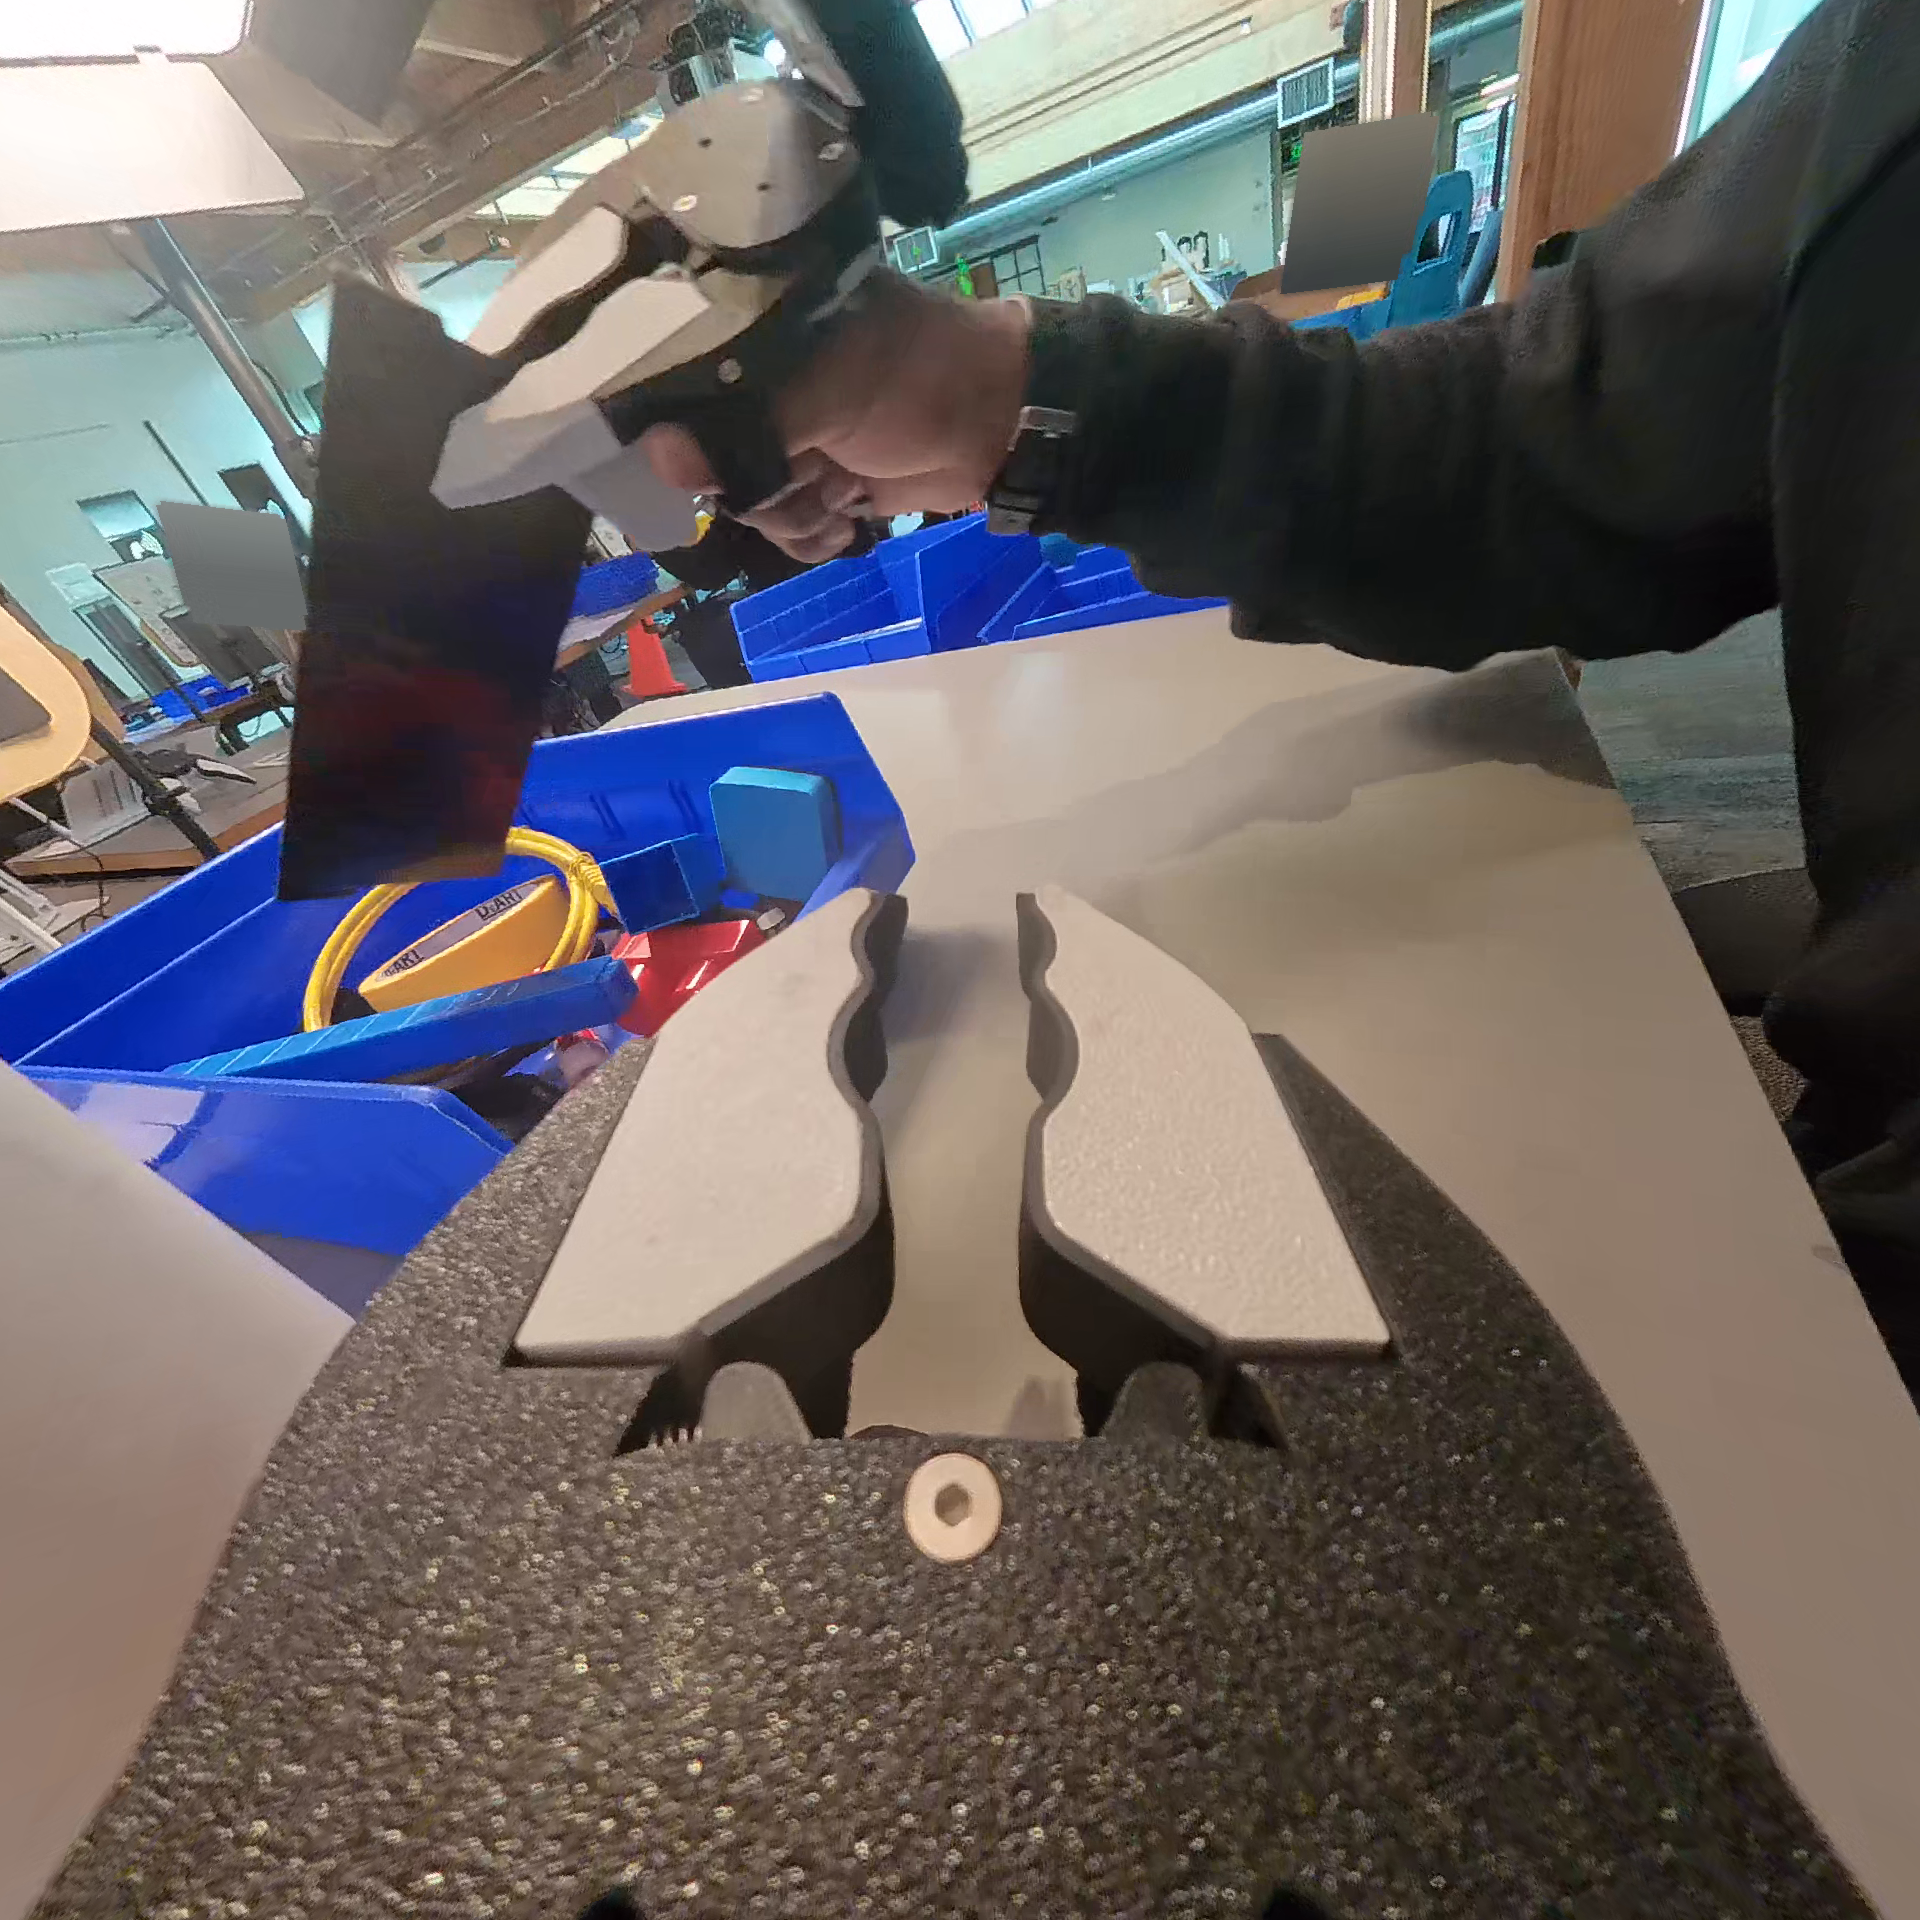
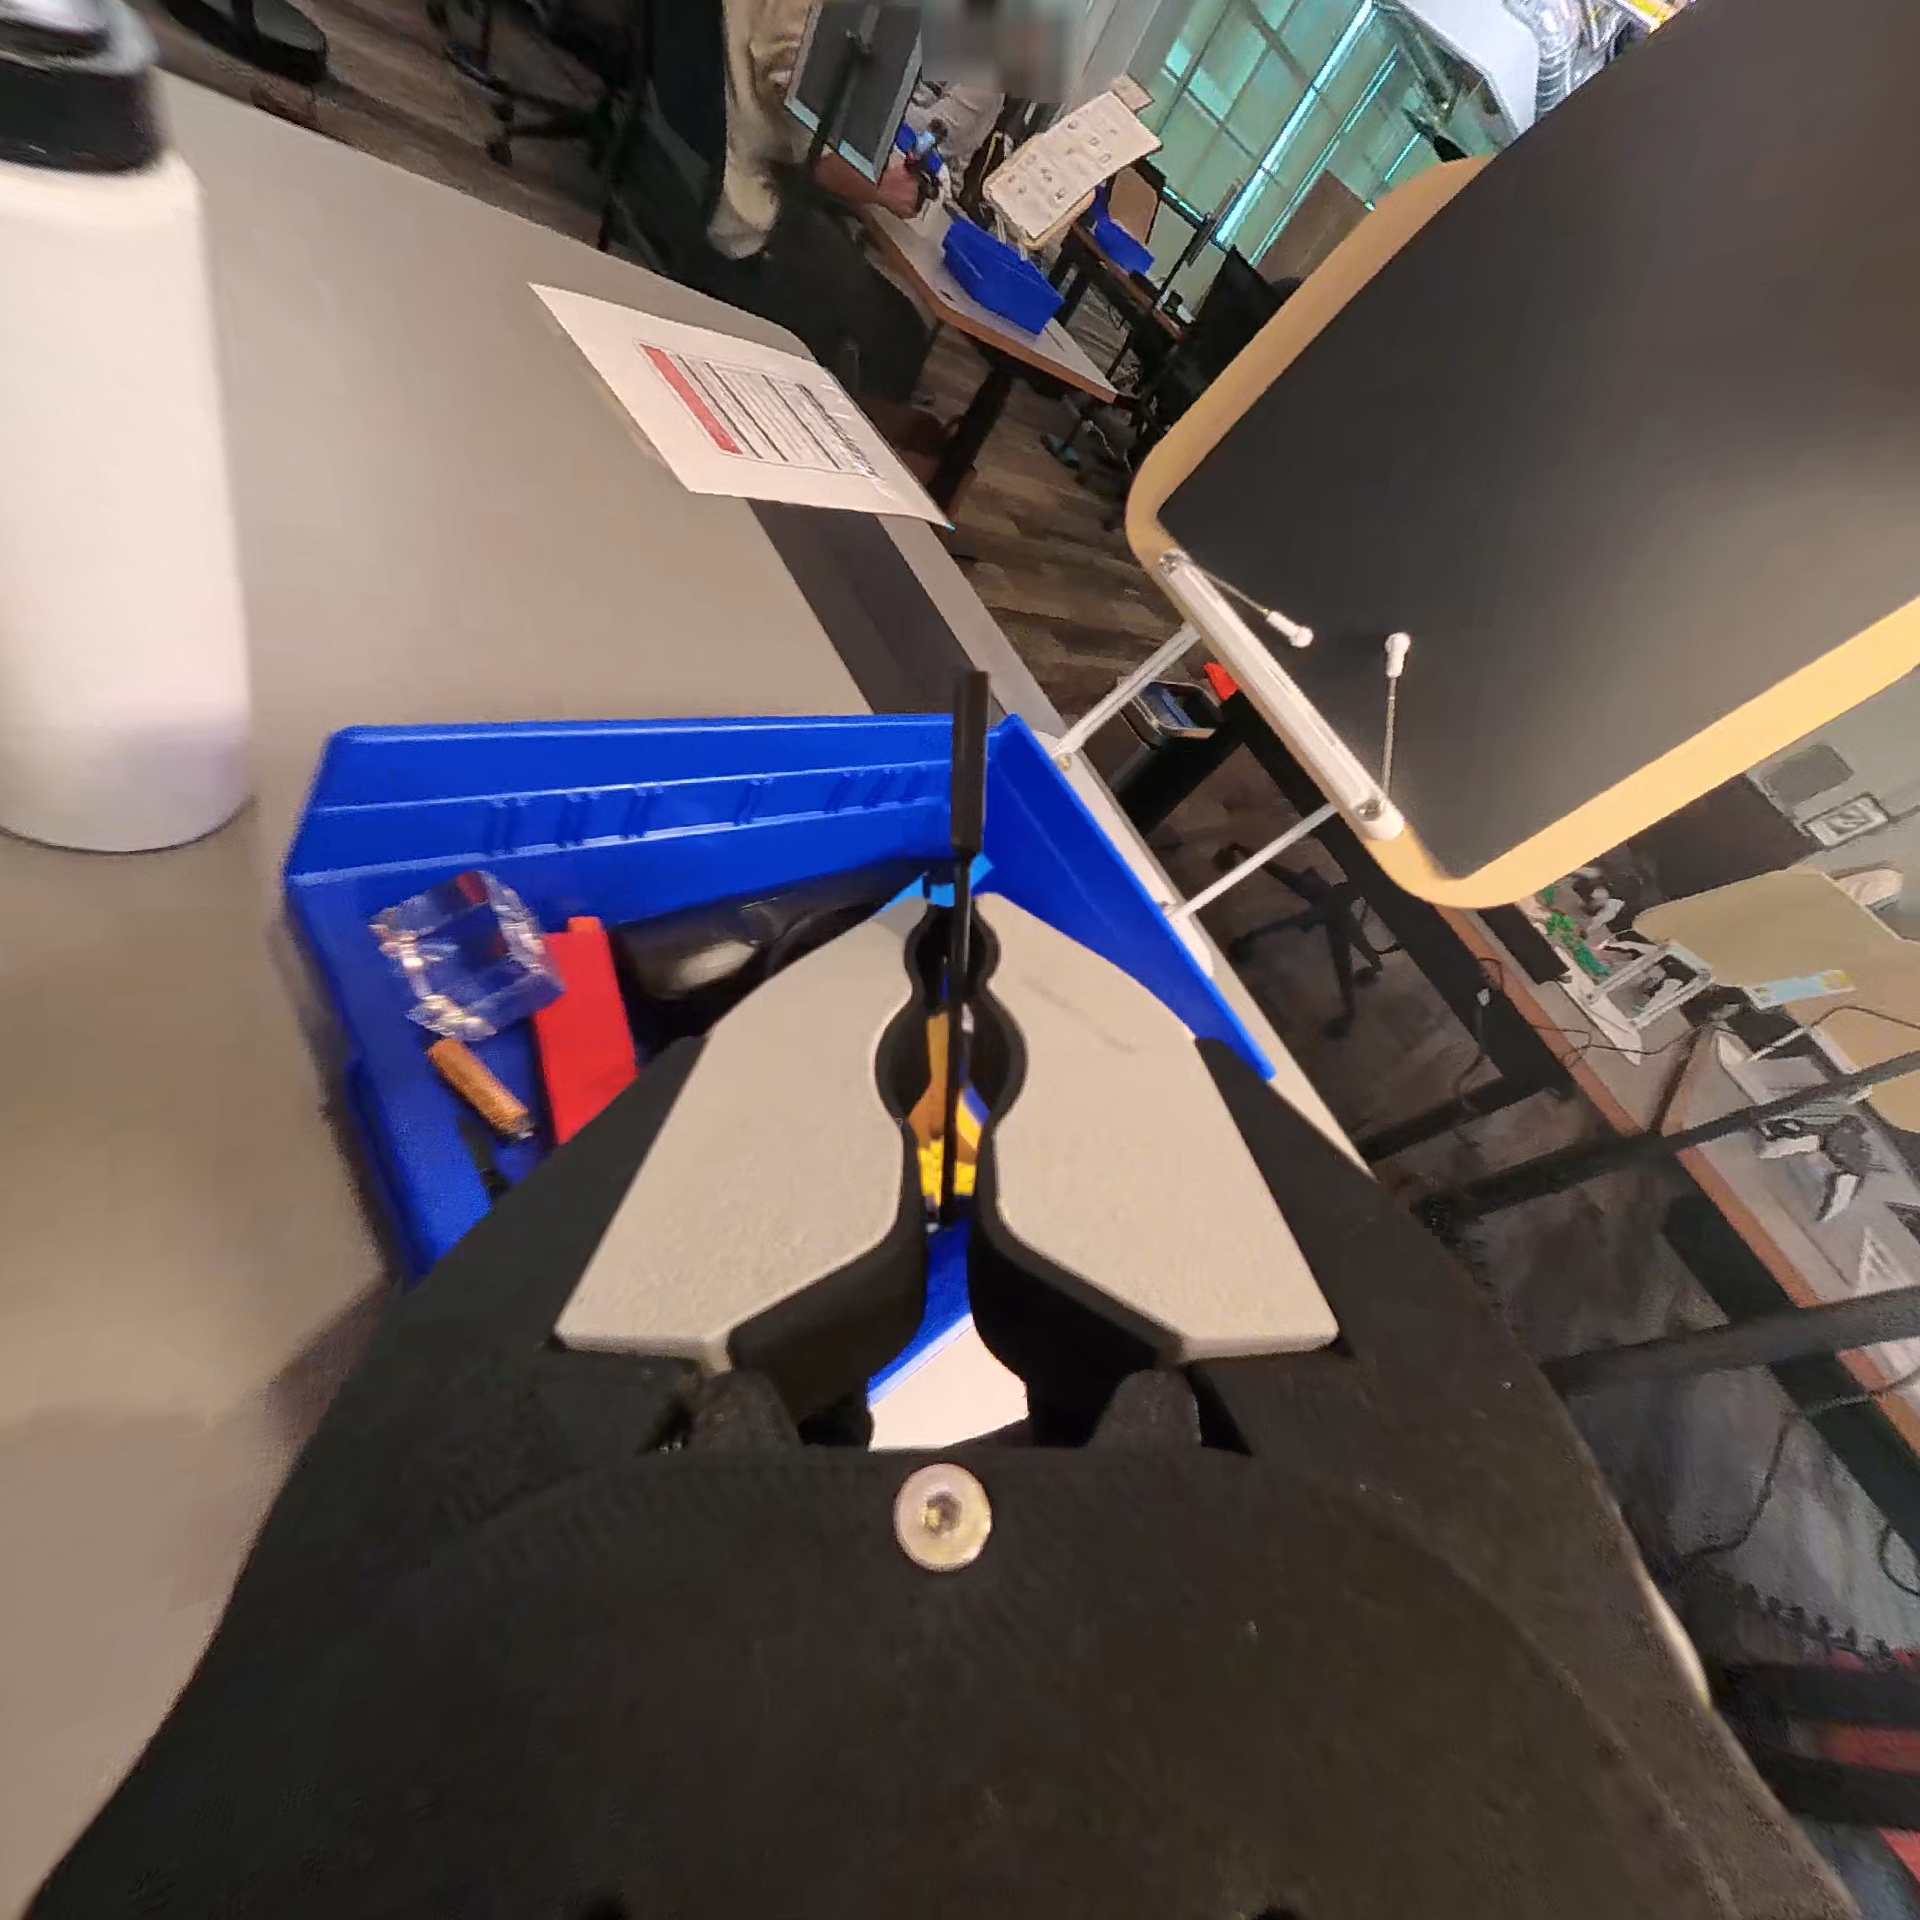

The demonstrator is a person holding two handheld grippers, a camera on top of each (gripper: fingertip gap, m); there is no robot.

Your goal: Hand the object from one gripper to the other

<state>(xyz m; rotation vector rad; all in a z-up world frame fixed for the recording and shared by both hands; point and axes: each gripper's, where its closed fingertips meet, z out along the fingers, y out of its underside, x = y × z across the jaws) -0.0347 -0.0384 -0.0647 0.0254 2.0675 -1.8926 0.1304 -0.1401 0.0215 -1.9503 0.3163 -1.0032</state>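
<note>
right gripper [image 1: 499, 436], upper left of the left wrist view, has its fingers clamped on the top edge of a thin dark plate [image 1: 426, 665]. the plate hangs long axis downward, above the blue bin [image 1: 208, 977]. left gripper [image 1: 951, 914], lower centre, has its fingers apart and empty over the counter [image 1: 1299, 831]. plate lies up and left of them; judged next: raise the left gripper toward its lower edge.

blue bin [image 1: 727, 758] on grey desk [image 1: 1299, 831] | in bin: yellow cable coil [image 1: 343, 945], tape roll [image 1: 468, 951], red block [image 2: 582, 1023], clear cube [image 2: 468, 951] | white bottle [image 2: 104, 499] beside bin | printed sheet [image 2: 748, 410] at desk edge
</note>
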